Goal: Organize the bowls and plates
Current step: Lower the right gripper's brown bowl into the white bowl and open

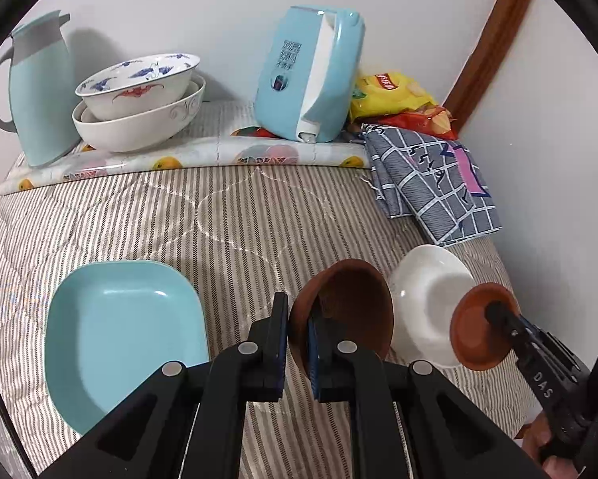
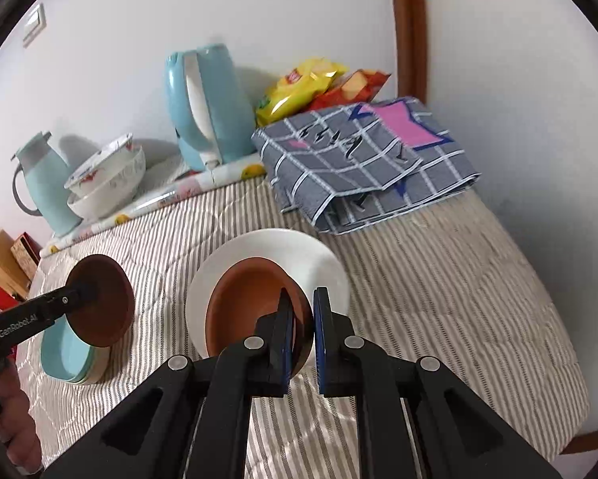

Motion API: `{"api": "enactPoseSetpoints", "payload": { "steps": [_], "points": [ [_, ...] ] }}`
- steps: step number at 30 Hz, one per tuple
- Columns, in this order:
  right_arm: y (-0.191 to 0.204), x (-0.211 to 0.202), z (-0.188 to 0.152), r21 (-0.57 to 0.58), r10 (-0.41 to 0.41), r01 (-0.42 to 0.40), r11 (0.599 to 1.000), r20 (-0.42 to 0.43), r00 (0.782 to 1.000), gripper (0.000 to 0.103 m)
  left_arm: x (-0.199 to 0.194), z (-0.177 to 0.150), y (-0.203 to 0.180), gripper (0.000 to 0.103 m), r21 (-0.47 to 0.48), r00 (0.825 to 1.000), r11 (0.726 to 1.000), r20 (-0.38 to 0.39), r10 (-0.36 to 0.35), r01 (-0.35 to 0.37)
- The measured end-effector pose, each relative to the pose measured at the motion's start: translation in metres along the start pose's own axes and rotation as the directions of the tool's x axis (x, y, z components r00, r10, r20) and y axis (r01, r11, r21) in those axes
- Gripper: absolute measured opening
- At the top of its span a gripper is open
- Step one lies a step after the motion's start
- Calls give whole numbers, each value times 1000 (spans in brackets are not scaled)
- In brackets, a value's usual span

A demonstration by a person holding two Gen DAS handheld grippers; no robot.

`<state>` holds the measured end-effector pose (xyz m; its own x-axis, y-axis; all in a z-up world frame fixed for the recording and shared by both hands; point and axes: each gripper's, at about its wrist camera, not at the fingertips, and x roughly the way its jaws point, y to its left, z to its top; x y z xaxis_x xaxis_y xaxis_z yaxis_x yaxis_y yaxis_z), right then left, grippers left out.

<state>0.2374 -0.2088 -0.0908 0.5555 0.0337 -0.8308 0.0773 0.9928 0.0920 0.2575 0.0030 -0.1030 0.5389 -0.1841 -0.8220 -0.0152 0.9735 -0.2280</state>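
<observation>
My left gripper (image 1: 297, 311) is shut on the rim of a brown bowl (image 1: 346, 311), which hangs tilted over the striped bedcover between a light blue square plate (image 1: 127, 339) and a white plate (image 1: 430, 299). My right gripper (image 2: 302, 297) is shut on the rim of a second, smaller brown bowl (image 2: 251, 303), tilted over the white plate (image 2: 271, 247). Whether that bowl touches the plate I cannot tell. In the right wrist view the left gripper (image 2: 87, 291) shows at the left with its brown bowl (image 2: 103, 307) above the blue plate (image 2: 67, 353).
At the back stand stacked white patterned bowls (image 1: 139, 95), a pale blue jug (image 1: 39, 92) and a blue kettle (image 1: 310, 76). Snack bags (image 1: 394, 95) and a folded checked cloth (image 1: 430, 183) lie at the back right by the wall. A hand (image 2: 15, 419) holds the left gripper.
</observation>
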Motion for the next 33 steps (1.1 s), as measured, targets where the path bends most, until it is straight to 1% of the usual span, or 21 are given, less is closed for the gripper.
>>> {"api": "enactPoseSetpoints", "payload": {
  "steps": [11,15,33],
  "points": [
    [12,43,10,-51,-5,1,999,-76,997,10,13,10,13,9,-25,1000,1000,0,15,-15],
    [14,54,12,-71,-15,8,997,-98,995,10,14,13,16,9,-37,1000,999,3,9,-8],
    [16,75,12,-86,-32,18,996,-169,985,10,23,13,16,9,-38,1000,999,-8,-13,13]
  ]
}}
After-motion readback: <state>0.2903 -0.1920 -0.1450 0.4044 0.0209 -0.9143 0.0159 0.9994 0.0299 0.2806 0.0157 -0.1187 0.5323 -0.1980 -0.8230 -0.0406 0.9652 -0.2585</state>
